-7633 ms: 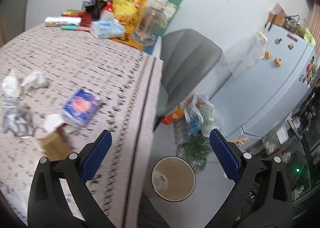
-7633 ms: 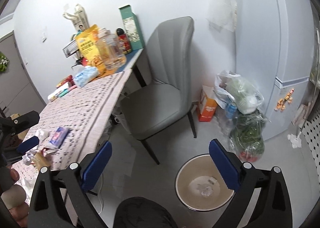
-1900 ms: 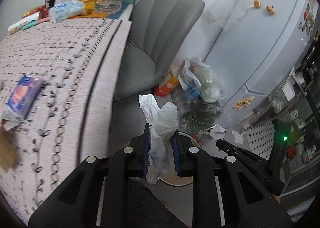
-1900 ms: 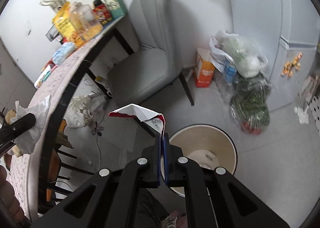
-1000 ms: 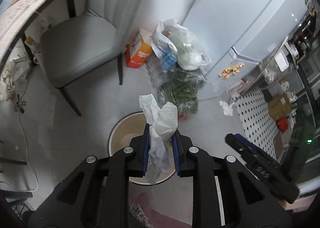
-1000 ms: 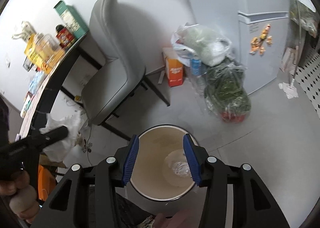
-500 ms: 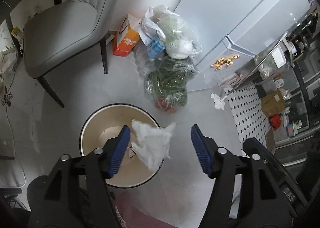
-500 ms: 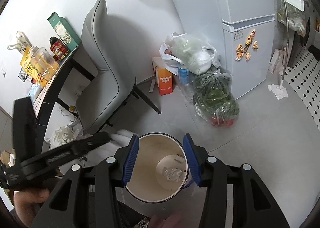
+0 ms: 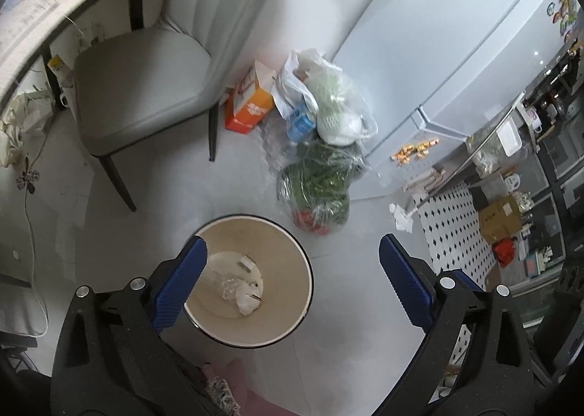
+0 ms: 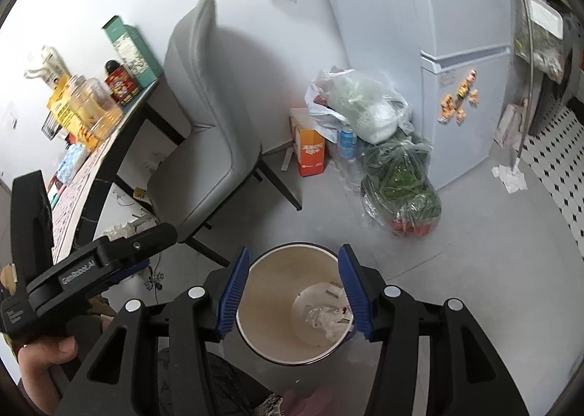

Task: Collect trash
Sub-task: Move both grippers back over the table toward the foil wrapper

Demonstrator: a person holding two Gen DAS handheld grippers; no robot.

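A round beige trash bin [image 9: 288, 306] stands on the grey floor below both grippers; it also shows in the right wrist view [image 10: 266, 310]. Crumpled white tissue [image 9: 246, 295] and other scraps lie at its bottom, seen too in the right wrist view [image 10: 326, 319]. My left gripper [image 9: 292, 262] is wide open and empty above the bin. My right gripper [image 10: 294, 277] is open and empty, its blue pads straddling the bin's mouth. The left gripper's body [image 10: 91, 266] shows at the left of the right wrist view.
A grey chair [image 9: 146, 84] stands by the table [image 9: 43, 11]. An orange carton [image 9: 252, 106] and plastic bags of groceries [image 9: 321, 168] sit against the white fridge [image 9: 438, 62]. More table items [image 10: 87, 102] show in the right wrist view.
The white tissue has dropped from my left gripper into the bin, and the left jaws have opened wider. The right gripper stays open over the bin.
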